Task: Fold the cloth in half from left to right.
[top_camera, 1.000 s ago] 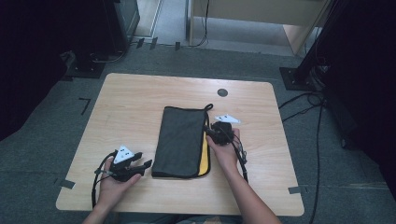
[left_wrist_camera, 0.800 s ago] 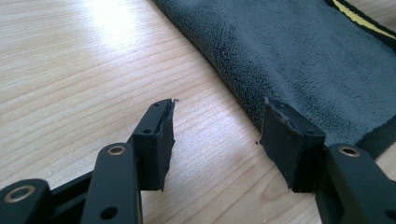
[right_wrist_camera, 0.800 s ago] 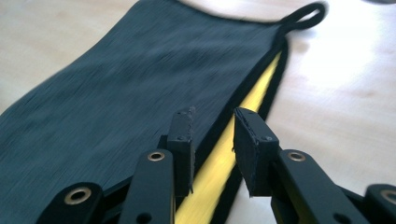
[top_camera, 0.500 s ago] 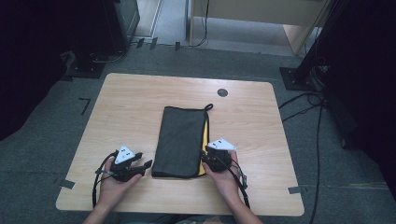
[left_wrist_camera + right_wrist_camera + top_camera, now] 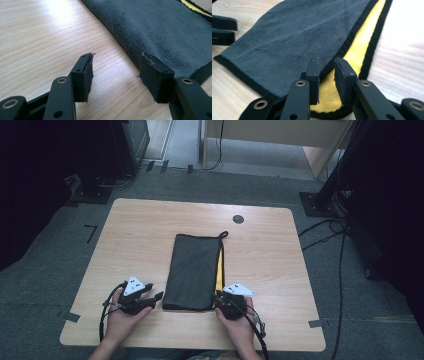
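Grey fleece towel [image 5: 192, 270], folded lengthwise with its yellow lining [image 5: 352, 62] showing along one edge, is lying in the middle of the table [image 5: 150, 220]. I am bringing my right claw [image 5: 325, 75] in at the towel's near corner on the lining side; its jaws have just been narrowing, they are standing a little apart over the upper layer's black hem, and the pads are not pressing on it yet. My left claw [image 5: 117, 72] is waiting half-open just beside the towel's other near corner, gripping nothing. I judge I am starting the corner pick-up: next the right jaws need to slide under that top layer and pinch only it, while the left closes in on its own corner.
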A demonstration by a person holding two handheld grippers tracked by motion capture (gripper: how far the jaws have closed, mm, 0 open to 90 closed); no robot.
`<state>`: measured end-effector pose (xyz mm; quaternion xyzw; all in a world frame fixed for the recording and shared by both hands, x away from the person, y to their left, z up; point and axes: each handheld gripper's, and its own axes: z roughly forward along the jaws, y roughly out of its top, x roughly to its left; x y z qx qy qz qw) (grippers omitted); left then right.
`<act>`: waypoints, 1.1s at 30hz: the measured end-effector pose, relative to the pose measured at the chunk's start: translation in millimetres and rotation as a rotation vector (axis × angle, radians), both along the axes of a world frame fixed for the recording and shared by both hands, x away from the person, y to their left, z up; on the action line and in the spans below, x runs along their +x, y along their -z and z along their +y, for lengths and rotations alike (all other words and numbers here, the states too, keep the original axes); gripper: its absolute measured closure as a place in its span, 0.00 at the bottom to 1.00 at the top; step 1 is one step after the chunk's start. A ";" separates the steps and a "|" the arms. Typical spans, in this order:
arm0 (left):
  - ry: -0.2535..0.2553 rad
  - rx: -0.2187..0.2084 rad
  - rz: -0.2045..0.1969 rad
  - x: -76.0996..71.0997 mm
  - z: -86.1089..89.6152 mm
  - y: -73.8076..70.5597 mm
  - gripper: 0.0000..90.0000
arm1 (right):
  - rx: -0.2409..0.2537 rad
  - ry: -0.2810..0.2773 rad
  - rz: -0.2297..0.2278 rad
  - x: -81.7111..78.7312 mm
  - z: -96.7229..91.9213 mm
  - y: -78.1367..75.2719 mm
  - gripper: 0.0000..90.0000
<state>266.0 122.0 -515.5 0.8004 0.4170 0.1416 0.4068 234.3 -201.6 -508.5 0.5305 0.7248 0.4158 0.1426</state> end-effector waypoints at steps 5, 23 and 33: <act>0.002 0.007 -0.002 0.0 -0.3 0.0 0.49 | -0.009 -0.004 0.019 -4.8 7.2 1.1 0.81; 0.007 0.014 -0.005 -0.3 -1.0 0.0 0.49 | -0.017 0.002 0.013 -6.6 8.2 -0.6 0.99; 0.008 0.015 -0.006 -0.6 -1.7 0.4 0.48 | 0.002 0.016 -0.020 -14.8 -7.0 -19.4 0.99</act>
